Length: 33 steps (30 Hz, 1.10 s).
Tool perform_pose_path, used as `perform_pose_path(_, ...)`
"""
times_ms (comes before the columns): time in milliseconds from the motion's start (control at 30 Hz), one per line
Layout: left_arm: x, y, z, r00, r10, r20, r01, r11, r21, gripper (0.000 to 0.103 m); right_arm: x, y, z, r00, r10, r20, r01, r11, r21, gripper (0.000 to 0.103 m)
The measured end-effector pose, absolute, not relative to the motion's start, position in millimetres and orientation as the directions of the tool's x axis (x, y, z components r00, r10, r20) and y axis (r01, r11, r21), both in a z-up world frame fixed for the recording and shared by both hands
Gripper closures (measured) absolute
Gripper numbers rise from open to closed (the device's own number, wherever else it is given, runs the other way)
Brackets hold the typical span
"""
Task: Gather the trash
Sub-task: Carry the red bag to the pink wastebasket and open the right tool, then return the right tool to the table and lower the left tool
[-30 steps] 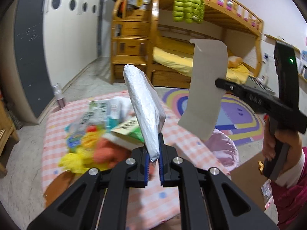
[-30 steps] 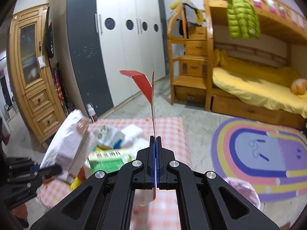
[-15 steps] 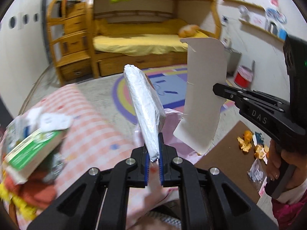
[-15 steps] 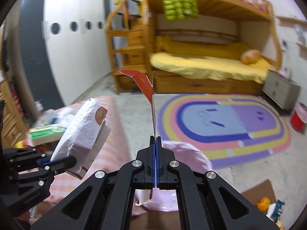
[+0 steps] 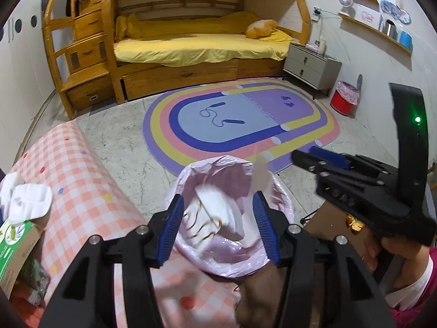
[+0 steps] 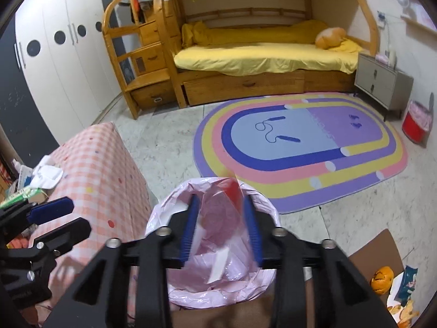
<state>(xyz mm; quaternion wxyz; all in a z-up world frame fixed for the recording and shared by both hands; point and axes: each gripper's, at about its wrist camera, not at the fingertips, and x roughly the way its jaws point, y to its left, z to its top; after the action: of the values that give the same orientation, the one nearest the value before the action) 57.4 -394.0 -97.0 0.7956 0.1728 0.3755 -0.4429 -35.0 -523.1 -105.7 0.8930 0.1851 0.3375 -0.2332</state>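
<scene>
Both pieces of trash have left the jaws since the earlier frames — left hand-held gripper [image 5: 215, 224] and right hand-held gripper [image 6: 221, 229] gape wide, empty, over the pink bag [image 6: 174, 289] at lower centre; red card [image 6: 233, 191] drops in — release aligned above the opening.

A wooden bunk bed [image 5: 191, 46] with yellow bedding fills the upper centre, a rainbow oval rug [image 5: 240, 120] below it, a grey nightstand [image 5: 311, 68] at right.
</scene>
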Motion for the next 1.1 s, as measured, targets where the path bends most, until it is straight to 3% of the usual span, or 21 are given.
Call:
perform_pose_path(200,54.0,-346.9,-78.2,0.405,-0.548,-0.732,0.780,0.624,-0.035,0.048,-49.8,-499.0,-81.2,0.703,-0.246,-0.668,0.493,0.845,0.208,0.057)
perform_pose_path(533,45.4,-216.5,-45.2,0.539,-0.480,-0.693,0.629,0.776,-0.048,0.037,-34.2,-391.4,-45.5,0.755,-0.053,-0.654,0.221,0.959,0.179,0.056)
perform_pose_path(733,50.2,-129.2,-37.9,0.626,-0.372,-0.685,0.487,0.873,-0.029,0.033,-11.2,-317.4,-34.4,0.756,0.054,-0.652,0.058,0.987,0.148,0.046)
perform_pose_path(1100,78.7,27.0,-72.8,0.661,-0.141,-0.737,0.206,0.979,-0.003,0.033,28.3,-224.1,-33.2,0.730,0.119,-0.673,-0.079,0.993,0.090,0.044)
